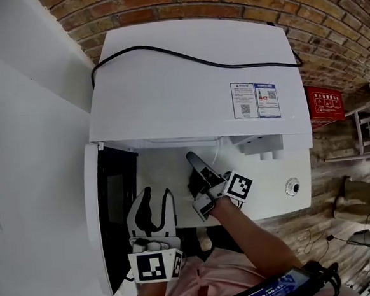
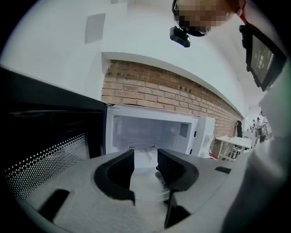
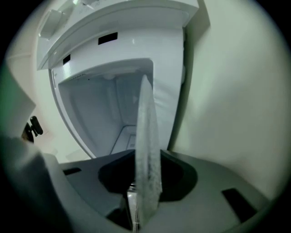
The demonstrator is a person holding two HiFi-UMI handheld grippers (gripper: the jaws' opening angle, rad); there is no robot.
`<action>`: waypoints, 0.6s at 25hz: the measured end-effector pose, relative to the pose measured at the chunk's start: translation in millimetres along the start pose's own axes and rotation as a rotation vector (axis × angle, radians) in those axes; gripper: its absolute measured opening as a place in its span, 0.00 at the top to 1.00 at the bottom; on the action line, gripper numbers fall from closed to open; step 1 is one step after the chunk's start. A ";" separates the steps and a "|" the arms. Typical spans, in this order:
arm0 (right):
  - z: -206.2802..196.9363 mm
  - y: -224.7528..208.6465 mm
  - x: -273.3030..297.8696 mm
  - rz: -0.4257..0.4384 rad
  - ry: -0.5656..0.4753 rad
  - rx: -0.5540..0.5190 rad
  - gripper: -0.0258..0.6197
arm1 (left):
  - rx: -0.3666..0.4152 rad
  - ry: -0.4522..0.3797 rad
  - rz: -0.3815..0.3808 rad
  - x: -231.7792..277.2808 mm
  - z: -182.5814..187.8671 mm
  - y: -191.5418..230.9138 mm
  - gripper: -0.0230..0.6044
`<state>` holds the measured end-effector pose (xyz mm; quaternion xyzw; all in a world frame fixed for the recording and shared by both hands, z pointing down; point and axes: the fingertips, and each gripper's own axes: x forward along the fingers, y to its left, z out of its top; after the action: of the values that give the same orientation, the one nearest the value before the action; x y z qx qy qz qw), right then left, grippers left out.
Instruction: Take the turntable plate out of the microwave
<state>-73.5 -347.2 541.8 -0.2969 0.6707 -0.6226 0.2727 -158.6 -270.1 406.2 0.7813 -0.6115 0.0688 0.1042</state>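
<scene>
right tongs [image 3: 148, 154] parted, straddling turntable plate [image 3: 144, 113] rim edge-on, not clamped; plate runs straight ahead into microwave [image 1: 192, 80]. left tongs [image 2: 145, 157] parted, empty, farther out by door [image 1: 97, 215].

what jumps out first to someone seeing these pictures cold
The big white microwave fills the head view, its door swung open to the left, with a brick wall behind it. The right gripper reaches into its mouth, and in the right gripper view the glass turntable plate stands edge-on between its parted jaws. The left gripper hangs open and empty beside the door.
</scene>
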 end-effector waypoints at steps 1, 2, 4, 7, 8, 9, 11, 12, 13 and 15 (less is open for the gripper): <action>-1.7 -0.3 1.5 -0.001 0.010 -0.001 0.80 | 0.001 0.000 0.001 -0.2 0.1 0.8 0.70; -3.2 -0.3 2.7 -0.002 0.020 -0.007 0.89 | 0.002 0.000 0.002 -0.5 0.4 1.6 0.70; -4.7 0.7 3.1 -0.009 0.035 -0.030 0.91 | 0.005 -0.003 0.006 -1.4 1.4 2.9 0.70; -6.4 2.1 0.2 -0.013 0.050 -0.038 0.91 | 0.008 -0.006 0.015 -3.2 2.8 3.5 0.70; -7.4 2.6 -1.6 -0.014 0.056 -0.040 0.91 | 0.010 -0.008 0.017 -4.0 3.4 2.9 0.70; -8.5 3.5 -3.9 -0.014 0.064 -0.045 0.91 | 0.011 -0.011 0.018 -5.0 4.3 1.7 0.70; -10.9 6.7 -9.4 -0.012 0.082 -0.066 0.91 | 0.012 -0.019 0.021 -7.6 6.1 -2.1 0.70; -12.4 8.2 -12.8 -0.012 0.094 -0.076 0.92 | 0.012 -0.022 0.024 -9.4 7.1 -4.5 0.70; -14.3 9.5 -16.6 -0.012 0.105 -0.082 0.92 | 0.011 -0.025 0.027 -11.8 8.0 -6.9 0.70; -18.5 12.0 -25.7 -0.009 0.127 -0.086 0.91 | 0.006 -0.032 0.036 -17.8 9.2 -12.3 0.70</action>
<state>-70.5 -315.2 531.2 -0.2712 0.7116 -0.6119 0.2138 -151.2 -252.9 392.1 0.7714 -0.6270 0.0599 0.0907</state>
